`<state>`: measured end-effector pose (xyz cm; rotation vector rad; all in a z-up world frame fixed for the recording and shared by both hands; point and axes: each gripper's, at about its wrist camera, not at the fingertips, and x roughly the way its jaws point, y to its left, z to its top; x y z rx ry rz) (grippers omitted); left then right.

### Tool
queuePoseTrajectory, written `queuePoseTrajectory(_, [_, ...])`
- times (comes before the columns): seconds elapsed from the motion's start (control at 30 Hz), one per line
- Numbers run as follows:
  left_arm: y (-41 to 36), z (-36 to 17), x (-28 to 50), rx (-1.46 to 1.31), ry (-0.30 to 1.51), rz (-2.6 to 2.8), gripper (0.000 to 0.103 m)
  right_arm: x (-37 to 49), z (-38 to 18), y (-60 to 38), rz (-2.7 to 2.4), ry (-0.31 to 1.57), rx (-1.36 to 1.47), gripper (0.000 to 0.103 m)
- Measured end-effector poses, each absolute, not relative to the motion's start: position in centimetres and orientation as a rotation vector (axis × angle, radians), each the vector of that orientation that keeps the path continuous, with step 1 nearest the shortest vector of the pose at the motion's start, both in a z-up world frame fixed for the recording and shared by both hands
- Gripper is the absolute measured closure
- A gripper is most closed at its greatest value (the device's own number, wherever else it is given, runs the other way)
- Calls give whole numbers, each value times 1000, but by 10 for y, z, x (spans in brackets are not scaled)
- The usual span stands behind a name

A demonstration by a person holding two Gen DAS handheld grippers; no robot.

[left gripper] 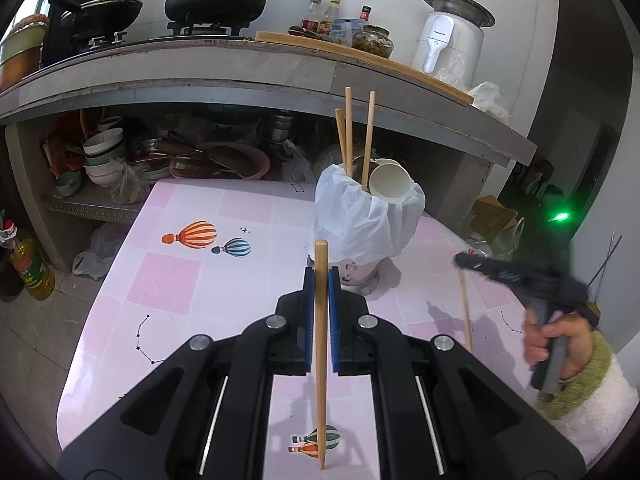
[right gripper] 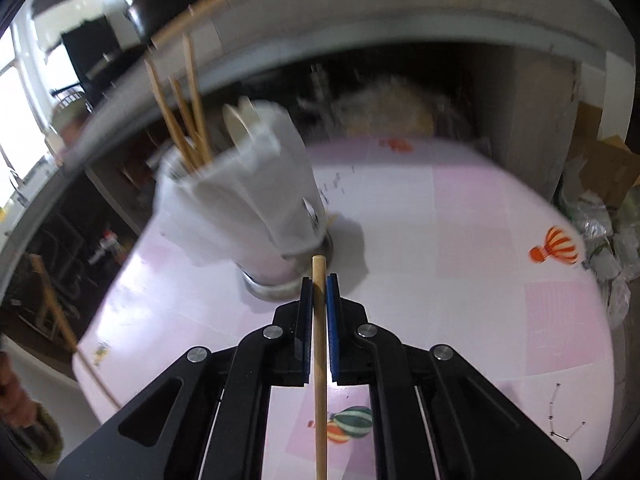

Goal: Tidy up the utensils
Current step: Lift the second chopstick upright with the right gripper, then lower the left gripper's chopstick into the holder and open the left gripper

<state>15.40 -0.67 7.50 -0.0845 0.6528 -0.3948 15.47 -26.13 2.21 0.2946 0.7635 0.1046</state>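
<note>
the left gripper (left gripper: 321, 276) pinches one wooden chopstick (left gripper: 320, 360) upright above the pink table (left gripper: 168, 280). the right gripper (right gripper: 319, 284) pinches a second chopstick (right gripper: 320, 380), near the bag-covered utensil holder (right gripper: 240, 204) that holds more chopsticks (right gripper: 188, 120).

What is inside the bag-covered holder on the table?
In the holder, three wooden chopsticks stand upright beside pale spoons. The white plastic bag draped over it hides their lower ends and anything deeper inside.
</note>
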Motion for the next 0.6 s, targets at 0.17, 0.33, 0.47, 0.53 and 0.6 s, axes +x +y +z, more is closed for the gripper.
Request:
queuePoseTrajectory(0.17, [-11, 77, 151, -71, 652, -397, 97, 115, 51, -270, 126, 669, 337, 96])
queuePoseTrajectory(0.33, [-16, 83, 146, -55, 634, -398, 97, 91, 66, -283, 151, 607, 375, 96])
queuePoseTrajectory(0.47, [-21, 89, 143, -44, 616, -396, 97, 76, 75, -287, 164, 563, 381, 96])
queuePoseTrajectory(0.53, [-23, 92, 142, -41, 610, -398, 97, 72, 78, -288, 168, 549, 380, 96])
queuePoseTrajectory(0.6, [-25, 94, 143, -38, 602, -397, 97, 70, 80, -289, 174, 536, 380, 96])
